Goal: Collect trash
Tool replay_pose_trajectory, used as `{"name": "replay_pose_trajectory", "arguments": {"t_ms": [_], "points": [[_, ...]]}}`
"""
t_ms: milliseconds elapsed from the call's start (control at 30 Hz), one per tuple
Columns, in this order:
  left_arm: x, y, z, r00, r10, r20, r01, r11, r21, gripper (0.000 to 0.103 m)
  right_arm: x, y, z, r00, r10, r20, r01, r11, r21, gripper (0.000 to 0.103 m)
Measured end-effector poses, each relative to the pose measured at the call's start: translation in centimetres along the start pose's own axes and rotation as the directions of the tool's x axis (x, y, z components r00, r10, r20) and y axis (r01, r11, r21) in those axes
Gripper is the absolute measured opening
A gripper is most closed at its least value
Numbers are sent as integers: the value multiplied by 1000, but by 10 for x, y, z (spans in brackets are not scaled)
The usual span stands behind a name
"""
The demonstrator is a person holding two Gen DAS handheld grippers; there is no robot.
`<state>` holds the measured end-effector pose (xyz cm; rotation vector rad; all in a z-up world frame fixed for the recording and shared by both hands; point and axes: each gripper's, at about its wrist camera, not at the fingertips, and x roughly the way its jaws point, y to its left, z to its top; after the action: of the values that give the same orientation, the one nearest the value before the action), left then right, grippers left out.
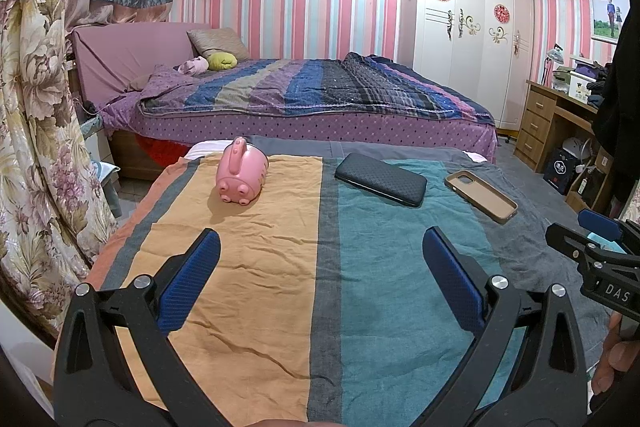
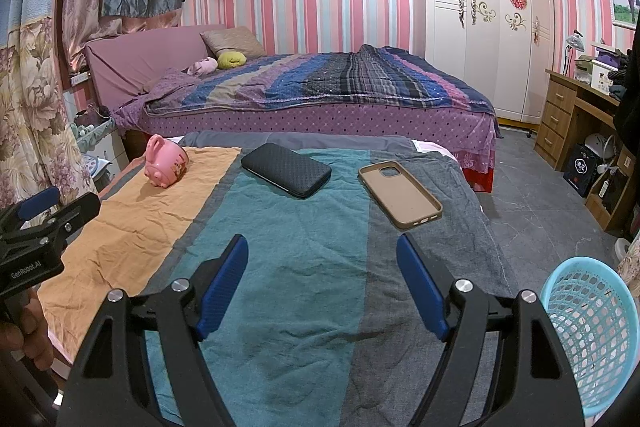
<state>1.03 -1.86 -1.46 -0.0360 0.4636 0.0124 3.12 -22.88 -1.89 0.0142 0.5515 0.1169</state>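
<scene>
I am holding my left gripper (image 1: 320,283) over the orange band of the striped cloth (image 1: 256,267), its blue fingers (image 1: 192,279) spreading wide with nothing between them. Lying on its side ahead of it, on the orange band, is a pink pig-shaped cup (image 1: 240,173). Moving rightward, a black textured case (image 1: 380,179) is resting flat on the teal band, and just beyond it a tan phone case (image 1: 480,195) is lying hollow side up, where the teal is giving way to grey.

My right gripper (image 2: 322,287) is hovering over the teal and grey bands, its fingers (image 2: 420,287) also standing wide apart and gripping nothing. Furthest right, off the cloth's edge and lower down, a light blue mesh basket (image 2: 592,327) is standing; I am taking it for the trash bin. I am seeing only part of its wall and rim, so I cannot tell what, if anything, is sitting inside it.

As for progress, I am judging cautiously. Three items are lying on the cloth and neither gripper is carrying anything, yet none of them is plainly rubbish. This could be a table with collecting ahead of it, or one where the scraps are already sitting in the basket and only the keepers are remaining. The pictures are not settling which.
</scene>
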Motion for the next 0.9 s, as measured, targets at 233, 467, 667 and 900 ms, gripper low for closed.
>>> {"name": "replay_pose_trajectory", "arguments": {"t_ms": [233,467,667,900], "points": [[0,0,1,1000,-1,0,1,1000,-2,98,1,0,0,1000,-2,0,2,1000,-2,76],[-1,1,-1,1000,5,-3,-5,1000,-5,98,1,-2,-2,1000,-8,5,8,1000,0,76],[-1,2,0,1000,8,-3,-8,1000,-6,98,1,-1,-2,1000,-8,5,8,1000,1,76],[-2,1,1,1000,8,-2,-8,1000,-8,98,0,-1,-1,1000,-7,10,7,1000,0,76]]}}
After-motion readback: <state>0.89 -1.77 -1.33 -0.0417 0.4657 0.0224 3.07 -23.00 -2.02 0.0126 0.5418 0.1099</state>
